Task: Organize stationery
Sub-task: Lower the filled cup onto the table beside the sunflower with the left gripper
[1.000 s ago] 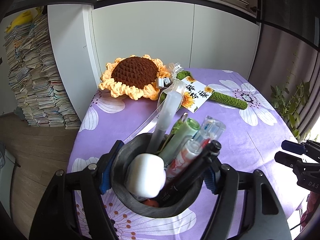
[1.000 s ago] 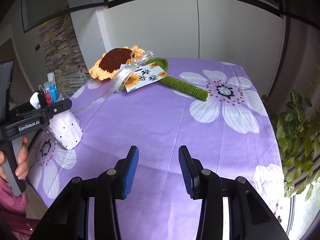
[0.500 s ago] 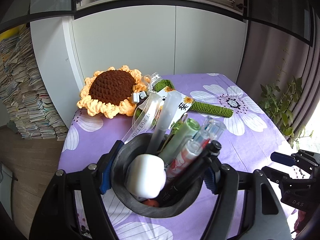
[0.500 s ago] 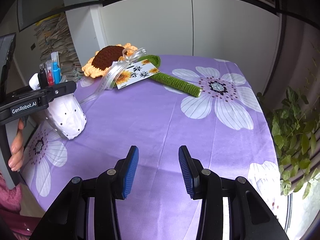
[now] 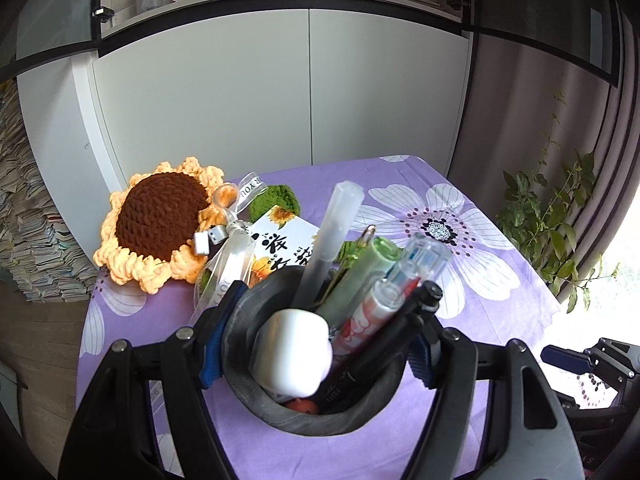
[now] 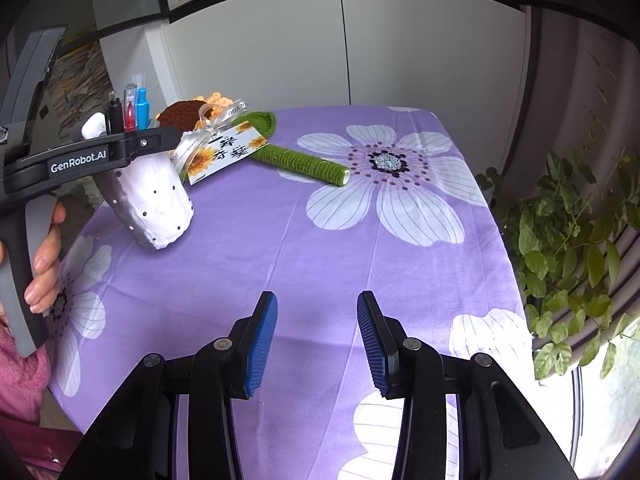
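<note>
Left gripper [image 5: 316,354]: blue pads clamped on either side of the pen holder [image 5: 256,396], a white dotted cup with a dark inner rim. Seen from the right wrist, the cup [image 6: 154,200] hangs tilted, its base seemingly clear of the purple floral tablecloth [image 6: 360,264], though contact is hard to rule out.

Contents, standing between the fingers: frosted pen [image 5: 332,236], green marker [image 5: 360,276], clear-capped pens [image 5: 416,264], black pen [image 5: 400,328], white eraser-like block [image 5: 294,352].

Right gripper [image 6: 316,340]: jaws parted, nothing between them, only bare cloth beyond the fingertips.

Beyond the left fingers: crocheted sunflower [image 5: 160,228], ribbon [image 5: 230,248] and printed card [image 5: 280,246]. Its green stem [image 6: 300,162] lies ahead of the right fingers, to their left.

A hand [image 6: 42,264] grips the left handle.
</note>
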`<state>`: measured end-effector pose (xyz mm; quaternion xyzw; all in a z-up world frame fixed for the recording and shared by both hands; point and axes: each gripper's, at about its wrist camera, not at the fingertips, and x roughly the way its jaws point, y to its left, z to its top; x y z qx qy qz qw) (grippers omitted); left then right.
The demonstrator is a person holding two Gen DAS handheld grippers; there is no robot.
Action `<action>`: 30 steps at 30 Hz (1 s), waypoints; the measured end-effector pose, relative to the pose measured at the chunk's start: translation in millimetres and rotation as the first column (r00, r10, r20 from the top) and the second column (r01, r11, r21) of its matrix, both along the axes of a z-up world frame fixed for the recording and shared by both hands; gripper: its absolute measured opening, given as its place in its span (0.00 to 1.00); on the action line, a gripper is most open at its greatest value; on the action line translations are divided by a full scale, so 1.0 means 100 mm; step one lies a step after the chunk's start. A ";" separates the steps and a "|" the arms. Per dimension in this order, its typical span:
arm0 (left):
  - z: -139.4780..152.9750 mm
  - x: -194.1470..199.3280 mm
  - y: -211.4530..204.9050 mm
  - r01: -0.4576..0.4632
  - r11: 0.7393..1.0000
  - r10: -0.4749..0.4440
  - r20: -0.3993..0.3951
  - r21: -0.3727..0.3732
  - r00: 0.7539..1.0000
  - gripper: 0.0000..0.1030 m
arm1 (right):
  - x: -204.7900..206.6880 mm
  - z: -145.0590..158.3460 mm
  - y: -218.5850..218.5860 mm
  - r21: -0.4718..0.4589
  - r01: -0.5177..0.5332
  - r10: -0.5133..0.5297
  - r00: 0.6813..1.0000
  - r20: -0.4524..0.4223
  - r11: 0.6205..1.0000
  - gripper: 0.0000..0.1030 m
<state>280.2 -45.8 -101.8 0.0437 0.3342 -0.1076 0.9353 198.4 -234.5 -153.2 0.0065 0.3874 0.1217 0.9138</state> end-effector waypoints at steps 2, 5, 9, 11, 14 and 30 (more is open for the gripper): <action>-0.01 0.08 -0.05 0.008 1.000 -0.008 -0.008 -0.010 1.000 0.68 | 0.01 0.00 -0.03 0.000 0.005 -0.005 1.000 -0.002 1.000 0.41; -0.02 0.16 -0.12 0.012 1.000 -0.012 -0.010 -0.015 1.000 0.68 | 0.01 0.00 -0.07 0.000 0.015 -0.015 1.000 -0.007 1.000 0.41; -0.02 0.22 -0.18 0.015 0.999 -0.015 -0.003 -0.030 1.000 0.68 | 0.03 -0.02 -0.12 0.001 0.027 -0.027 1.000 -0.015 1.000 0.41; -0.08 0.24 -0.20 0.022 0.999 -0.023 -0.014 -0.023 1.000 0.68 | 0.04 -0.03 -0.14 0.004 0.030 -0.030 0.999 -0.020 1.000 0.41; -0.22 0.25 -0.26 0.024 0.999 -0.023 -0.036 0.031 0.999 0.70 | 0.05 -0.05 -0.15 0.010 0.030 -0.029 0.999 -0.027 1.000 0.41; -0.24 0.14 -0.21 0.035 0.998 -0.033 -0.051 0.046 0.998 0.84 | 0.05 -0.01 -0.07 0.006 0.006 -0.006 1.000 -0.016 1.000 0.41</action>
